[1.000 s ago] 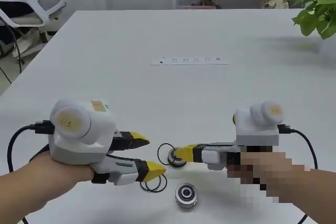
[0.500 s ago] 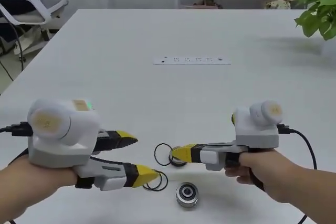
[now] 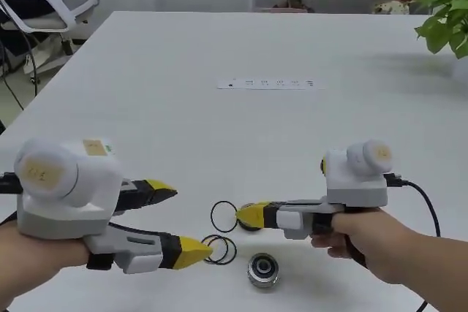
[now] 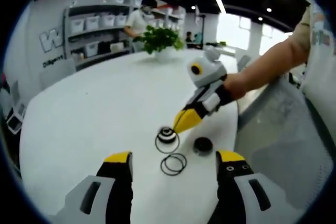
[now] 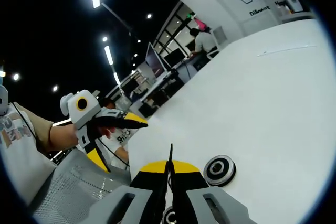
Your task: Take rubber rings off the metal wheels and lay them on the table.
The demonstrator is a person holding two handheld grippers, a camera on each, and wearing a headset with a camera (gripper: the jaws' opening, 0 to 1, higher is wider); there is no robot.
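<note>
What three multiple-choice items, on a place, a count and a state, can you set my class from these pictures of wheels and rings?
1. The two loose overlapping rings lie: A beside the plant; B just ahead of the left claw; C on the chair.
2. Metal wheels on the table: A one; B four; C two.
3. The claws are: A left open, right shut; B both open; C both shut.
Answers: 1 B, they sit by its lower jaw tip. 2 C, one lies near, another wheel at the right claw. 3 A, left jaws stand apart, right jaws pinch a thin ring.
</note>
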